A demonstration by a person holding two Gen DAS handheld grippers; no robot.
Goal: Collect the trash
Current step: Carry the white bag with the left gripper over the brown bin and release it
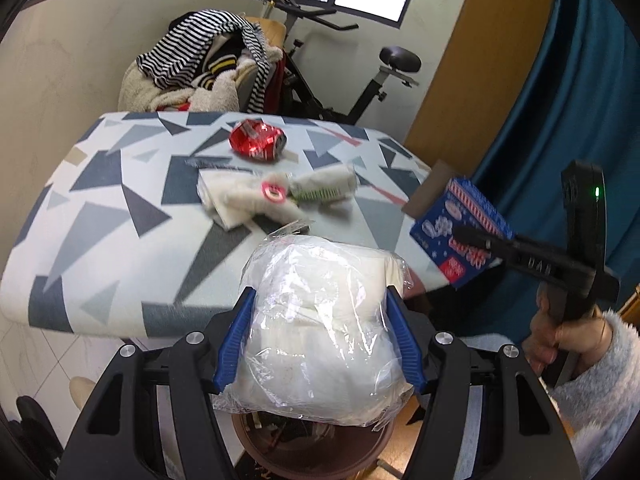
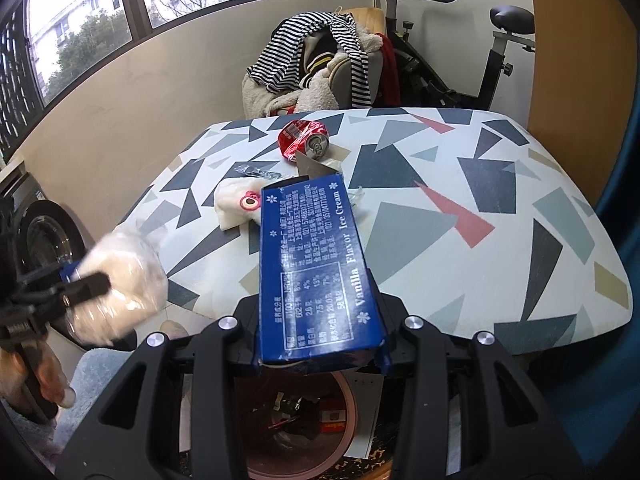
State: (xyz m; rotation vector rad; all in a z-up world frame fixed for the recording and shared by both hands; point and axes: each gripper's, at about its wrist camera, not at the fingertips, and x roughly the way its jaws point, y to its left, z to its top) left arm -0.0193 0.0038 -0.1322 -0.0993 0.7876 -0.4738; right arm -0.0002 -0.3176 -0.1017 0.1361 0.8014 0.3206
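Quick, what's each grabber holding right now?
Left gripper: closed on the white wad wrapped in clear plastic.
Right gripper: closed on the blue cardboard ice cream box.

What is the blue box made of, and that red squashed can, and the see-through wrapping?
Blue box: looks like printed cardboard, slightly glossy, with folded edges and a grey-brown inside flap. Red can: thin shiny metal, probably aluminium; it is dented and has a silver pull-tab top. Wrapping: clear, crinkly plastic film that catches the light.
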